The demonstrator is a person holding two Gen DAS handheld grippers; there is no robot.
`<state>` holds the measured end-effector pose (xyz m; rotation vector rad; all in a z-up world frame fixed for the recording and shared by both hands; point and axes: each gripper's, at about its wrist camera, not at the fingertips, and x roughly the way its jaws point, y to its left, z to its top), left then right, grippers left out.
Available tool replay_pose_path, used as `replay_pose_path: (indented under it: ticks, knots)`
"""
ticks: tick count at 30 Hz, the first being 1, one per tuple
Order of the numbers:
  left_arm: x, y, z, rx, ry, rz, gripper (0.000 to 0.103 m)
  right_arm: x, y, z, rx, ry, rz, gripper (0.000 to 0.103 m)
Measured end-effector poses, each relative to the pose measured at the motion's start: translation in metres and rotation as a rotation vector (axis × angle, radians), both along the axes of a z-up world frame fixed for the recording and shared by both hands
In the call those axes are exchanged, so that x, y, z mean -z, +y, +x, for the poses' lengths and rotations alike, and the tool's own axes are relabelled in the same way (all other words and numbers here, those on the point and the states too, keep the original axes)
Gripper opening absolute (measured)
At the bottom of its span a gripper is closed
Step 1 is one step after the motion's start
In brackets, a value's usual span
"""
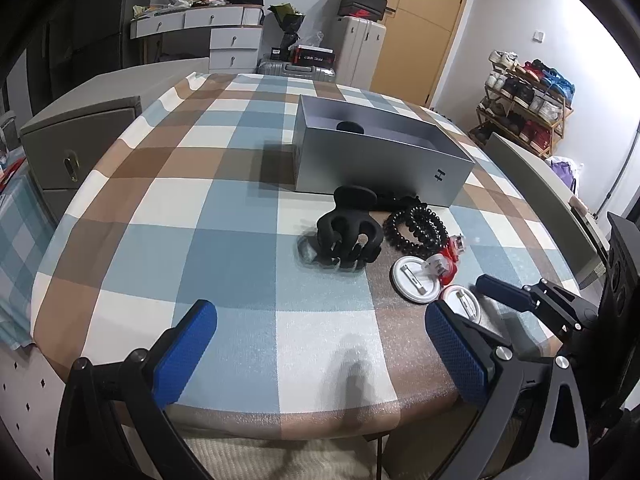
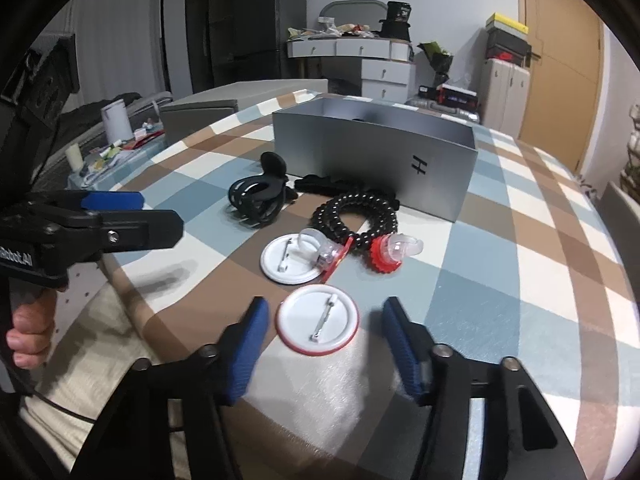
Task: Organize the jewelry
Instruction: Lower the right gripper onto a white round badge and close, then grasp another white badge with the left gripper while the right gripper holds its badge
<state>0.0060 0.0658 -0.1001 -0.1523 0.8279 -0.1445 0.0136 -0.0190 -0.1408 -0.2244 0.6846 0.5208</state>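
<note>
Right gripper (image 2: 322, 344) part-spread, pads flanking but clear of the near badge (image 2: 318, 320) on the counter (image 2: 500, 280). Left gripper (image 1: 320, 344) spread wide, empty. Beyond: second badge (image 2: 289, 259), beads (image 2: 356, 216), claw clip (image 2: 260, 196), box (image 2: 376, 160).

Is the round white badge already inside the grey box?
No, the round white badge lies pin-side up on the checked tablecloth, well in front of the grey box.

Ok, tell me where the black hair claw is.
The black hair claw lies on the checked cloth before the grey box, left of the black bead bracelet.
</note>
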Motion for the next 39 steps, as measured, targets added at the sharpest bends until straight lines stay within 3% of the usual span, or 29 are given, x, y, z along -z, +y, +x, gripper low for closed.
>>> replay_pose_path:
  ticks: [2, 5, 13, 18, 29, 39]
  knots:
    - [-0.001, 0.0, 0.001, 0.0, -0.001, 0.003, 0.101, 0.0, 0.002, -0.001, -0.017, -0.006, -0.003, 0.042]
    - [-0.001, 0.0, 0.002, 0.0, -0.001, 0.003, 0.101, 0.0, 0.004, -0.003, -0.022, -0.024, -0.02, 0.041]
    - [-0.001, -0.007, 0.006, 0.036, 0.017, 0.008, 0.101, -0.003, -0.009, -0.002, -0.02, 0.0, 0.052, 0.041]
    - [-0.001, -0.02, 0.01, 0.107, 0.029, 0.003, 0.101, -0.011, -0.027, -0.002, 0.025, -0.007, 0.089, 0.041]
    - [0.003, -0.061, 0.022, 0.271, 0.055, 0.08, 0.101, -0.024, -0.074, 0.0, 0.136, -0.019, 0.17, 0.041]
    - [0.006, -0.079, 0.032, 0.347, 0.063, 0.119, 0.097, -0.031, -0.097, -0.004, 0.178, -0.064, 0.199, 0.041]
